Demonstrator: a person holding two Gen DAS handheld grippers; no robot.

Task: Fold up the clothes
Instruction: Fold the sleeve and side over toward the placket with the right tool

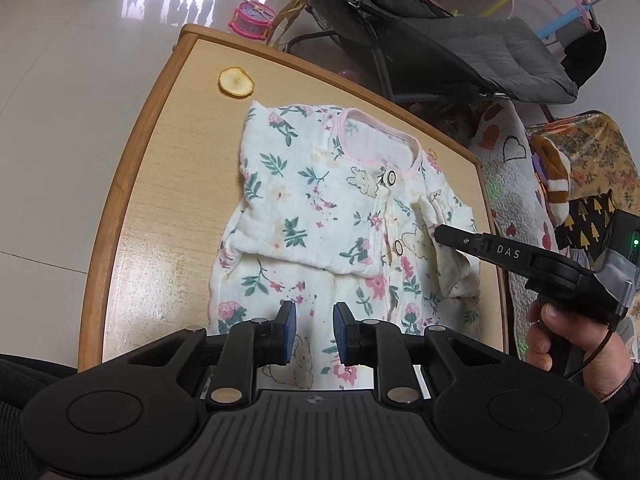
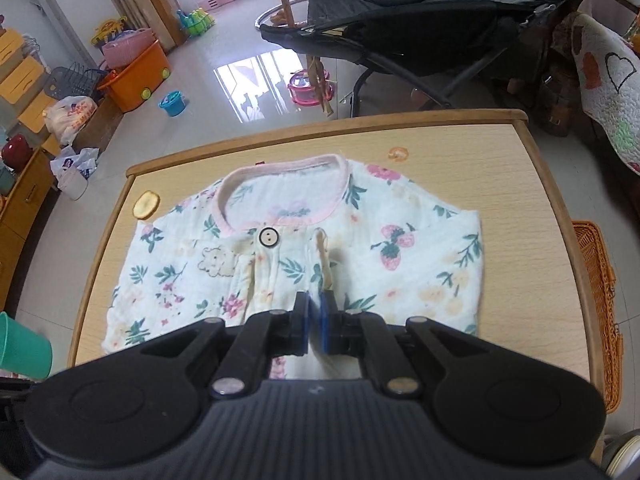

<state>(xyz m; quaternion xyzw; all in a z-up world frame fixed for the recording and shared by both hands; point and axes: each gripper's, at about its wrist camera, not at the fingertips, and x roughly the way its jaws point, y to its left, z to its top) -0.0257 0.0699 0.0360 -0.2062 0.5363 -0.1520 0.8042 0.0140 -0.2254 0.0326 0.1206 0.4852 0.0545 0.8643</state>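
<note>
A white baby garment [image 1: 320,208] with a floral print, pink collar and round buttons lies flat on the wooden table [image 1: 160,200], collar at the far end. Its left sleeve is folded across the chest. My left gripper [image 1: 315,320] hovers open over the garment's lower part, nothing between its blue pads. My right gripper [image 1: 438,236], held by a hand [image 1: 556,340], comes in from the right and is shut on the right sleeve. In the right wrist view the right gripper [image 2: 315,304] pinches a raised ridge of the garment [image 2: 400,264] beside the button placket.
A round yellow dried slice [image 1: 236,82] lies on the table's far left corner [image 2: 147,205]. A grey reclining chair [image 1: 480,52] stands behind the table. A heart-patterned quilt [image 1: 504,148] and an orange wicker basket [image 2: 596,280] sit to the right, a green cup [image 2: 24,344] to the left.
</note>
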